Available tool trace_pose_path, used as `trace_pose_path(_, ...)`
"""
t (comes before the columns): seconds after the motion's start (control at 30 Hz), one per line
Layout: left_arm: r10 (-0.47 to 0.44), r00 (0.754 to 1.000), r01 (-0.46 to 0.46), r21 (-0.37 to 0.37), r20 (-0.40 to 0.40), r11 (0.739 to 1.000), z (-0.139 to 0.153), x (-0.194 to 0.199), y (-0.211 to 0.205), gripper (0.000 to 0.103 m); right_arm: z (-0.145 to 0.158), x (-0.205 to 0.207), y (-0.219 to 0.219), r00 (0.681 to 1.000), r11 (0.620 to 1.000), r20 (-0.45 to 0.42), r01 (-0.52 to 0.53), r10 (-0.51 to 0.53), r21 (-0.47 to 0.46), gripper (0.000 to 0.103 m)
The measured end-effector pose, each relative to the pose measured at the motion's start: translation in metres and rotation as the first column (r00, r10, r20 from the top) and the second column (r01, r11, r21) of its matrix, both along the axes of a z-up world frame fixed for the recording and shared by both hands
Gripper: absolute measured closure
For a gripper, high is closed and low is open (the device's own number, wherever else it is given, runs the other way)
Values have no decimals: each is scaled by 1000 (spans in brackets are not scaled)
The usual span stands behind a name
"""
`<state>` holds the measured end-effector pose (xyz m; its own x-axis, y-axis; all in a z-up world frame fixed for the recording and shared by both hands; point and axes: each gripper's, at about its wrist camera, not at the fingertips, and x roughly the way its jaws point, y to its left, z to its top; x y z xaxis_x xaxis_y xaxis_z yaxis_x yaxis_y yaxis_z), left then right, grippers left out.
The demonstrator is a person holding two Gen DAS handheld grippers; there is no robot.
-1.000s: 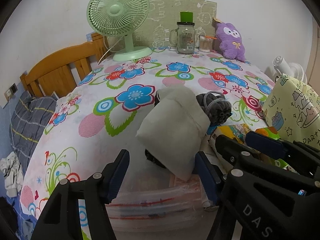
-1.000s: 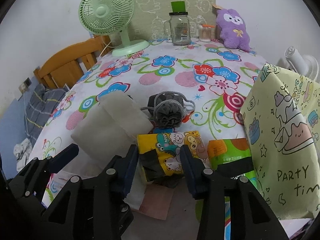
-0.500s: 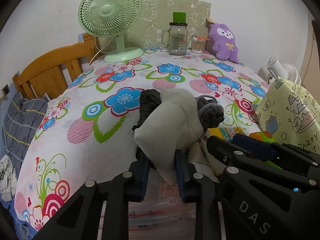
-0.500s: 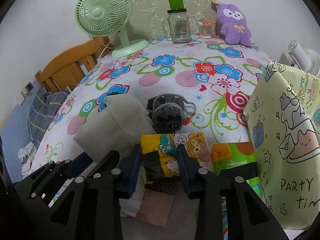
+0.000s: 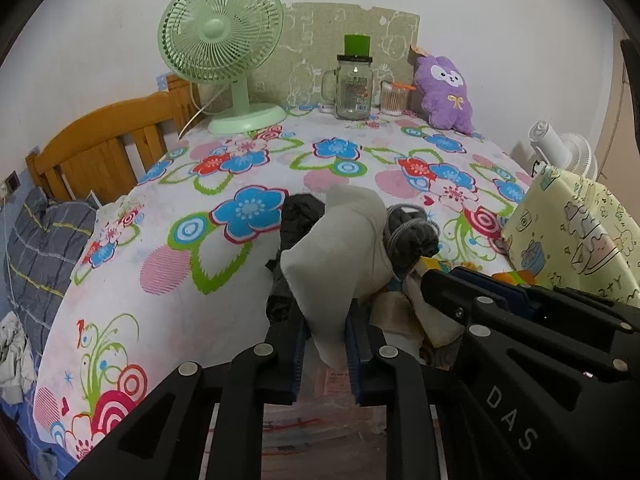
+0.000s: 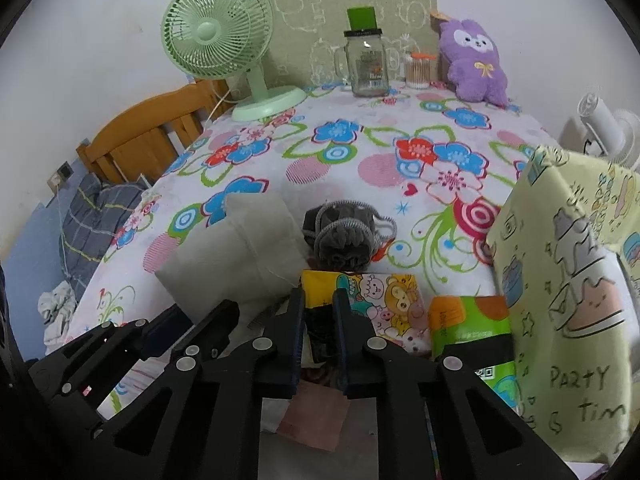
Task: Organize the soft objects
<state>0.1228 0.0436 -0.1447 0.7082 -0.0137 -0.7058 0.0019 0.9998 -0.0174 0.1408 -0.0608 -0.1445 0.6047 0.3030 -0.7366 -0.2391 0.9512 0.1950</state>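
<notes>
Left claw point(image 5: 326, 354) pinched white pouch point(image 5: 340, 256) by lower corner, pouch left of grey mesh puff point(image 6: 340, 236). Right claw point(image 6: 319, 334) narrow on dark item point(image 6: 320, 330) beside cartoon packet point(image 6: 384, 296), in front of puff. Best lift slowly; thin corner grip could slip.

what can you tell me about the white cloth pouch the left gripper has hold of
The white cloth pouch is a plain, off-white fabric bag, soft and slightly puffy, with no print. The left gripper is shut on its lower end, so the rest stands up tilted above the floral tablecloth. A dark crumpled cloth lies against its left side and a grey mesh puff sits just behind on its right. A faint seam shows along one edge.
</notes>
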Motion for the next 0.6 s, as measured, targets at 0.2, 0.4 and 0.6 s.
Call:
trace_pose_path(0.2,-1,1000,2,-1,27,1000,12,-4,-2,91,12,-4,-3,1000,1000,30,1,-1,2,95)
trace_pose_path(0.4,-8,999,8,-3,51,1000,26,-7,-5,92,25,-7,-7,998,1000,55,6,-7,8,96)
trace_pose_path(0.6,-18,997,18,-3,72,1000,42,-9,-10,92,42,-9,-12,996,1000,83,14,-15,12,96)
